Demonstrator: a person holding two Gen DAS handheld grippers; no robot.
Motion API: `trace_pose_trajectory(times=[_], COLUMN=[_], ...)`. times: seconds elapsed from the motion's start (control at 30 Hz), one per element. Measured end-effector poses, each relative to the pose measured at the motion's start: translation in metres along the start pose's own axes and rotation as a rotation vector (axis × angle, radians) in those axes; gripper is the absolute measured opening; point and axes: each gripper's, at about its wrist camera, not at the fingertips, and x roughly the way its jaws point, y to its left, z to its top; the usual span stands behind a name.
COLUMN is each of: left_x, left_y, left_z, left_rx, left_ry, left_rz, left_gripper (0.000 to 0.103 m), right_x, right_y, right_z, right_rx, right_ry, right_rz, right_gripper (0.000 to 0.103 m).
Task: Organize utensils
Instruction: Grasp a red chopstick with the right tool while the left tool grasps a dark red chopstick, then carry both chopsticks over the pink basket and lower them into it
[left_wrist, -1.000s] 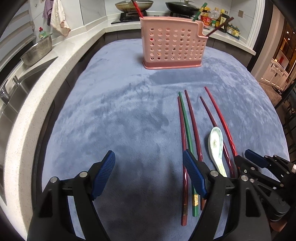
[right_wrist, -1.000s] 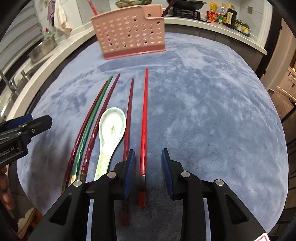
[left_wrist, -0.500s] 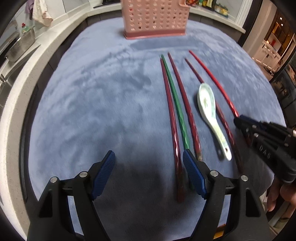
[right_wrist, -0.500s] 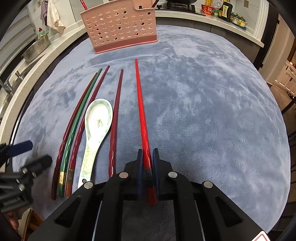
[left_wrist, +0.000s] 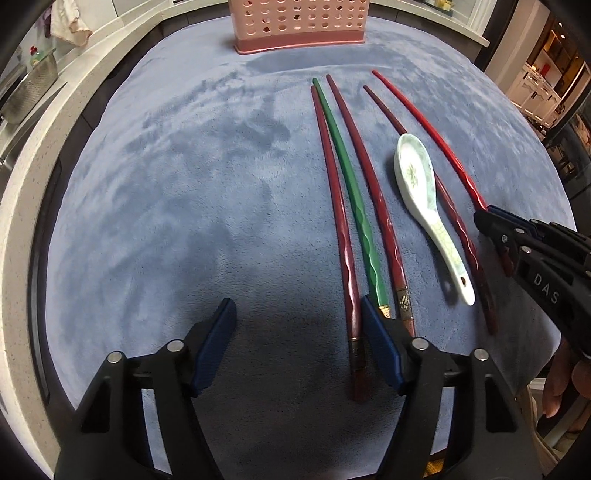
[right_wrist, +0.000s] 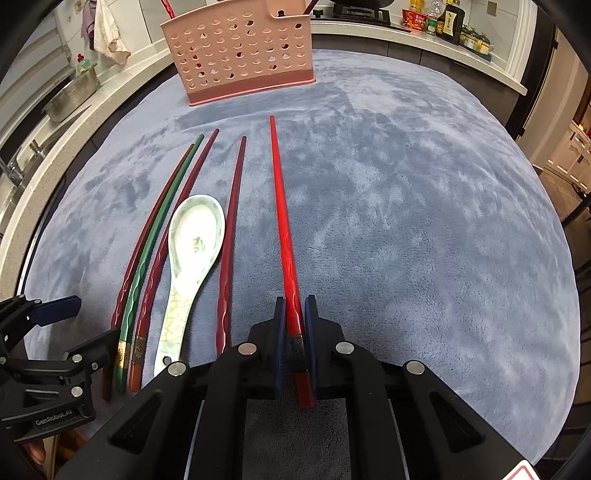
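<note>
Several chopsticks and a white ceramic spoon (left_wrist: 424, 199) lie in a row on a blue-grey mat (left_wrist: 184, 206). My right gripper (right_wrist: 294, 314) is shut on the thick end of the bright red chopstick (right_wrist: 282, 218), the rightmost one; it also shows in the left wrist view (left_wrist: 484, 218). My left gripper (left_wrist: 295, 325) is open and empty above the near ends of a dark red chopstick (left_wrist: 338, 221) and a green chopstick (left_wrist: 351, 188). The pink perforated utensil holder (right_wrist: 240, 55) stands at the mat's far edge with chopsticks in it. The spoon (right_wrist: 192, 251) lies left of my right gripper.
A white counter (right_wrist: 55, 125) curves along the left with a steel strainer (right_wrist: 72, 98) and a sink. Bottles (right_wrist: 443, 22) and a stove stand on the far counter. The mat's right half (right_wrist: 424, 221) holds no objects.
My right gripper closed on the bright red chopstick and its tip has lifted and swung slightly. My left gripper has moved nearer to the chopstick ends, staying open.
</note>
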Motion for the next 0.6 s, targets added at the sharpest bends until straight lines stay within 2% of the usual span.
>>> trace_pose_trajectory(times=[0.03,0.1,0.17,0.2,0.27,0.43,0.6], left_x=[0.0,-0.002,-0.005,-0.006,-0.01,-0.035,-0.065], left_y=[0.0,0.004,0.008,0.011,0.015,0.023,0.027], left_z=[0.0,0.001,0.003,0.004,0.006,0.015,0.038], left_rx=[-0.002,-0.012,-0.026,-0.033,-0.045,-0.051,-0.064], left_ry=[-0.002,-0.01,-0.023,-0.027,-0.04,-0.115,-0.202], left_rz=[0.001,0.003,-0.002,-0.013,-0.035,-0.034,-0.025], left_gripper=[0.057,0.046,0.018,0.009,0.008,0.008,0.007], right_x=[0.0,0.0,-0.001,-0.002,-0.006,-0.027,-0.054], right_y=[0.0,0.0,0.001,0.001,0.002,0.004,0.002], right_z=[0.0,0.0,0.0,0.001,0.003,0.016,0.037], right_rx=[-0.001,0.001,-0.001,-0.002,-0.001,-0.012,-0.007], right_ry=[0.0,-0.001,-0.001,-0.001,-0.006,-0.052,-0.121], right_rz=[0.0,0.002,0.002,0.005,0.012,0.024,0.033], right_gripper=[0.009,0.009,0.008,0.008,0.008,0.007,0.007])
